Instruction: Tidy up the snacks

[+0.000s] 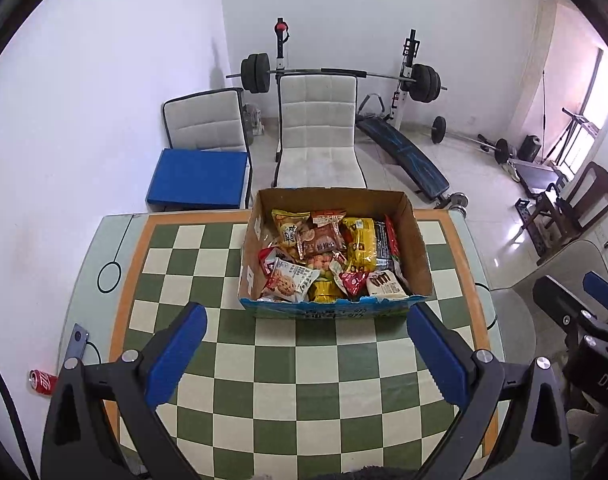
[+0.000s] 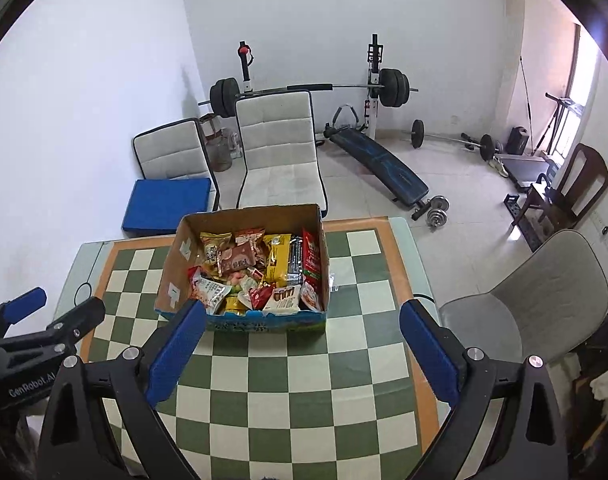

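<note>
**Snack box at far half of table; both grippers wide and empty**

Cardboard box [image 1: 335,256] standing on checkered table [image 1: 304,380], far half, back wall close to far edge. Filled with mixed snack packets [image 1: 327,256]; yellow bag [image 1: 359,244] right of centre, cookie packet [image 1: 290,280] at near left corner. Near wall printed blue, top rim torn.

Left gripper [image 1: 305,354] held above near half of table, blue fingers [image 1: 176,360] spread wide, nothing between them, short of box front. Right gripper [image 2: 304,354] likewise, fingers [image 2: 427,354] fully parted, empty; left fingertip overlapping box's near left corner in that view, contact not determinable.

Bare checkered surface on near side and left of box. Narrower strip on right, small clear wrapper [image 2: 332,282] lying there beside box wall. Red can [image 1: 42,382] on floor off left edge. Grey chair [image 2: 543,304] just beside right edge; two white chairs [image 1: 317,132] beyond far edge.
</note>
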